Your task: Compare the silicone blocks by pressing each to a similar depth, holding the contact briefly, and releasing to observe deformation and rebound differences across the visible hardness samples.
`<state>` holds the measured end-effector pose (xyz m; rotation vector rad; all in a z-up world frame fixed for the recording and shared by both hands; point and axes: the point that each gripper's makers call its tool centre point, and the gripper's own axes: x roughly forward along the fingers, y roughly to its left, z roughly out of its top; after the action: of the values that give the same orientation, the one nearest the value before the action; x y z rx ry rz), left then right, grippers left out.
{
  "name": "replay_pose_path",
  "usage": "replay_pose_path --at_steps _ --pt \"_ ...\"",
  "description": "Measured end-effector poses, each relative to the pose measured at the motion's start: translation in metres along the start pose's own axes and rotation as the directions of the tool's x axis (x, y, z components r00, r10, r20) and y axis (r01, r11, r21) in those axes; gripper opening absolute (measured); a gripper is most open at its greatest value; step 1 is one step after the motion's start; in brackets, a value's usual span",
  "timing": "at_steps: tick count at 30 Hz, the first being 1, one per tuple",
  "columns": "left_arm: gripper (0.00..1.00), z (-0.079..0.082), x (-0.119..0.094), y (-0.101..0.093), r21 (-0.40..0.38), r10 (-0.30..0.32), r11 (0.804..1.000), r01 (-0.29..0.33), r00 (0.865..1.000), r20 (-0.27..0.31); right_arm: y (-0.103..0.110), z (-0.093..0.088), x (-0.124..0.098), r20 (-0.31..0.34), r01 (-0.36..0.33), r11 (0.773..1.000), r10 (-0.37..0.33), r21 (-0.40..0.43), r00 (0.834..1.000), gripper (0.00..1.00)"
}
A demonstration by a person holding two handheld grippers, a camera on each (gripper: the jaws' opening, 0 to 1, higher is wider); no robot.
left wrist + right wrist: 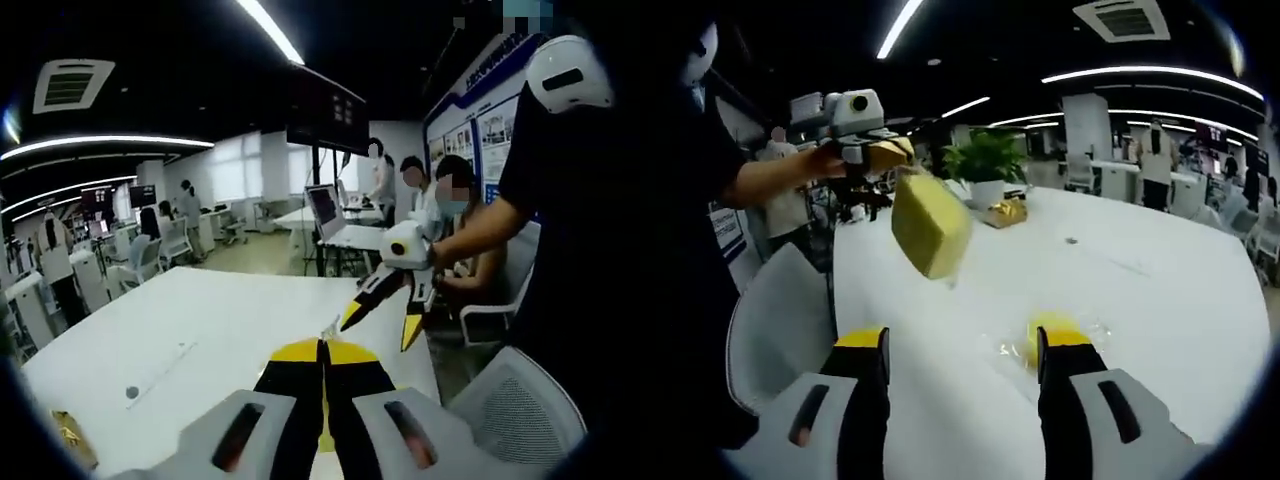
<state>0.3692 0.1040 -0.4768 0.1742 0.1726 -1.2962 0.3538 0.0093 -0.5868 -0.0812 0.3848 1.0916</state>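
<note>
A yellow silicone block (930,225) in a clear wrapper hangs tilted above the white table (1160,300). In the right gripper view my left gripper (900,162) pinches its top edge. In the left gripper view that gripper (323,348) has its yellow-tipped jaws pressed together on a sliver of clear wrapper, and the block below is hidden. My right gripper (960,345) stands open just above the table, nothing between its jaws. It also hangs open in the air (380,325), held by a hand. A second yellow block (1058,332) in clear wrapping lies on the table at the right jaw's tip.
A potted plant (985,160) and a crumpled gold wrapper (1005,212) sit at the table's far end; the wrapper (70,435) appears again. A white mesh chair (780,330) stands at the table's edge. Several people sit by a laptop (325,210) behind.
</note>
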Motion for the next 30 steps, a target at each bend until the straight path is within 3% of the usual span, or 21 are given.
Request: replay_pose_path --at_steps 3,16,30 --pt "0.00 0.004 0.002 -0.003 0.007 -0.014 1.000 0.014 1.000 0.004 0.005 0.012 0.007 0.033 -0.051 0.998 0.050 0.022 0.998 0.54" --pt "0.00 0.018 0.014 -0.021 0.047 -0.079 0.996 0.078 0.997 0.009 0.012 0.032 0.025 0.116 -0.154 0.985 0.143 0.084 0.983 0.51" --pt "0.00 0.013 0.025 -0.036 0.034 -0.134 0.990 0.134 0.991 0.010 0.035 0.035 0.047 0.162 -0.277 0.954 0.257 0.115 0.953 0.45"
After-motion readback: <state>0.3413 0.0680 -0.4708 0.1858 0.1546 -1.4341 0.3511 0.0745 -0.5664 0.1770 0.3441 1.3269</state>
